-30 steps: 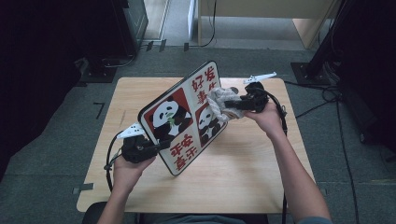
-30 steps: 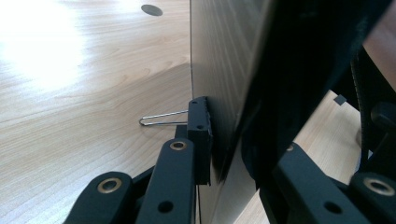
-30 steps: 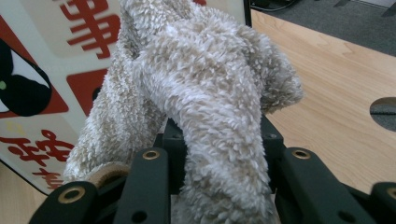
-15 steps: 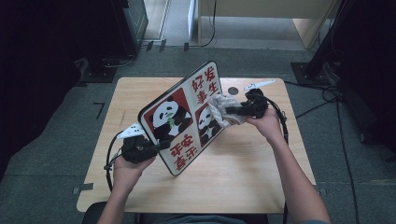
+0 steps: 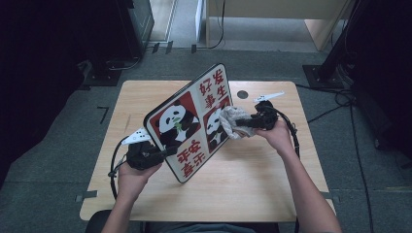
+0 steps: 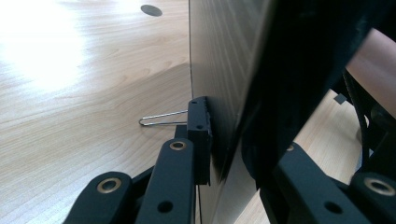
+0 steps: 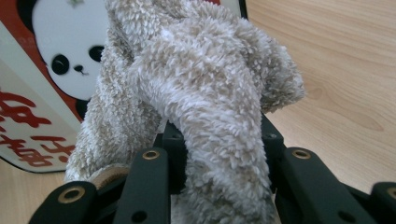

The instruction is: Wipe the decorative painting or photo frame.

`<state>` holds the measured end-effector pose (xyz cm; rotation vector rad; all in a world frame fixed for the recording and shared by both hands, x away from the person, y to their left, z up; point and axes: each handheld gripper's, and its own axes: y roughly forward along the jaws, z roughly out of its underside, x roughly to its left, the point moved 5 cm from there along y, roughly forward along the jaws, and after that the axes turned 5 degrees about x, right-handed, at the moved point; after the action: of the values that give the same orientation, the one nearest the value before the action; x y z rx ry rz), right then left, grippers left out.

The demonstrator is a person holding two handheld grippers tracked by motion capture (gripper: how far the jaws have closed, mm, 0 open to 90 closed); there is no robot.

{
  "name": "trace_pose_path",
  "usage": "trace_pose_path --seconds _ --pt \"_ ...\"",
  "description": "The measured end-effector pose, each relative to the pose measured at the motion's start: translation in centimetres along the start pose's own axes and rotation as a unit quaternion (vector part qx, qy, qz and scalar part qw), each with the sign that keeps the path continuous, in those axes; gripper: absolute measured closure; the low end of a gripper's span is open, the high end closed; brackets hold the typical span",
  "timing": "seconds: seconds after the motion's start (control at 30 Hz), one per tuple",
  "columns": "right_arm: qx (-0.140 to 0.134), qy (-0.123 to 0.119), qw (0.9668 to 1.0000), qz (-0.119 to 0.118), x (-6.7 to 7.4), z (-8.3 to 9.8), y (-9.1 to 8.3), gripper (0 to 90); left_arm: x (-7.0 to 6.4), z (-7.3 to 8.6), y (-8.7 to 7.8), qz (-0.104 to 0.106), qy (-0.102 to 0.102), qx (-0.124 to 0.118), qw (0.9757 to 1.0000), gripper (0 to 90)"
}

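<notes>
While the high view looks down on the wooden surface point(image 5: 252, 189), a flat panda board point(image 5: 192, 121) stands tilted on its lower edge near the middle, its printed face with pandas and red characters turned up toward the camera; the left gripper point(image 5: 163, 153) holds the board at its lower left edge, and the left hand point(image 5: 131, 174) is behind it; the right gripper point(image 5: 240, 124) carries a beige cloth point(image 5: 231, 121), which is pressed against the right part of the printed face; the right hand point(image 5: 277, 136) is just beside it; a small dark round hole point(image 5: 242, 94) lies in the surface behind the board.

In the left gripper view, the jaws are clamped on the edge of the board point(image 6: 224, 70), one on each side; the wood-grain back of the board is seen at the left, and a thin wire loop point(image 6: 161, 120) sticks out beside the jaw.

In the right gripper view, the jaws are closed on the fluffy cloth point(image 7: 210, 93), which bulges up between them; the cloth touches the board point(image 7: 42, 93) at a panda face; the surface point(image 7: 345, 60) is at the right.
</notes>
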<state>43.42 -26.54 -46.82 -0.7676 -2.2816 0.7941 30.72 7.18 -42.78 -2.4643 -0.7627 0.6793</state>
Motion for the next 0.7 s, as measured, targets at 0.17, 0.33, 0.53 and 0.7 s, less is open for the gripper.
trace_pose_path --seconds 0.17,0.33,0.53,0.7 --pt "0.004 0.010 0.9999 -0.002 -0.3 1.2 0.7 66.2 0.0 0.0 0.0 0.002 0.000 0.000 1.0000 78.9" --pt "0.010 0.019 0.9998 -0.001 -0.6 2.1 1.4 66.3 0.0 0.0 0.0 0.002 0.002 0.000 1.0000 78.8" --pt "0.030 0.029 0.9991 0.000 -0.8 3.4 2.3 66.3 -0.1 0.1 0.0 0.002 0.001 -0.001 1.0000 78.6" --pt "0.050 0.037 0.9980 -0.001 -0.9 4.3 3.1 66.5 -0.1 0.1 0.0 0.001 -0.002 -0.002 1.0000 78.6"
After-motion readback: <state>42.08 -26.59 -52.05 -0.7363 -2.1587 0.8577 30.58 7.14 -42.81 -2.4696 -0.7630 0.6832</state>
